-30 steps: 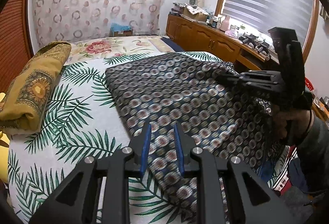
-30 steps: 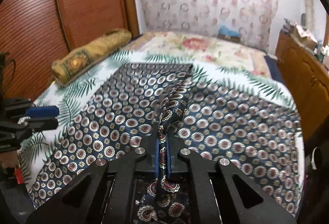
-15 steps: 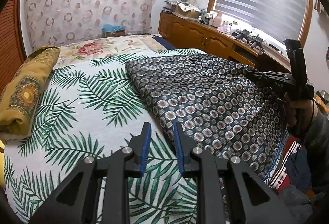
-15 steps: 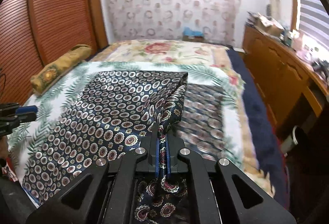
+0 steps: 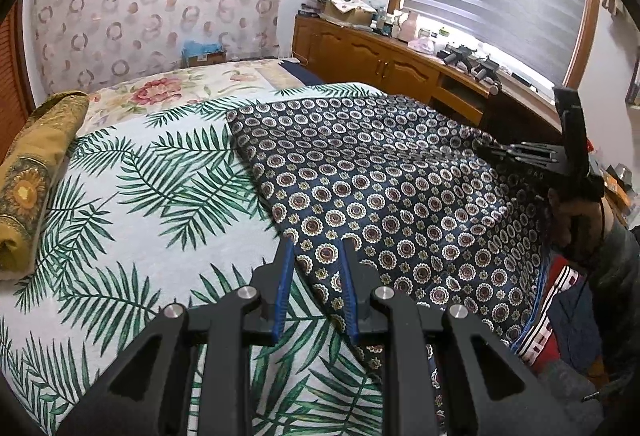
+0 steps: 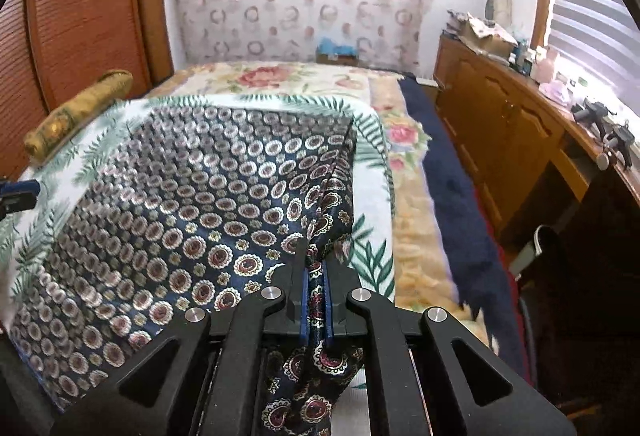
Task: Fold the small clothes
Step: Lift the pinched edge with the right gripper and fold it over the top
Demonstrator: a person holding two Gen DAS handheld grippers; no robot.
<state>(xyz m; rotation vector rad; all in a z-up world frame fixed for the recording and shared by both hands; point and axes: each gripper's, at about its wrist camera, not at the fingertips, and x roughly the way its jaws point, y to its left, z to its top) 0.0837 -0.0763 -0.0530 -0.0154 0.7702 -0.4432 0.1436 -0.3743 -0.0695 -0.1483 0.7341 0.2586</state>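
While right gripper (image 6: 315, 284) pinches cloth (image 6: 192, 228), left gripper (image 5: 316, 272) empty.

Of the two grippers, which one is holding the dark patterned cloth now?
The right gripper: its jaws are shut on a bunched edge of the dark patterned cloth. The left gripper holds nothing; its jaws stand apart above the cloth's near edge.

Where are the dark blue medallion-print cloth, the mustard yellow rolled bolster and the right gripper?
Dark blue medallion-print cloth (image 5: 380, 172): left wrist view, flat middle.
Mustard yellow rolled bolster (image 5: 36, 172): left wrist view, printed side.
Right gripper (image 6: 315, 276): right wrist view, between fingertips, clamped on cloth.
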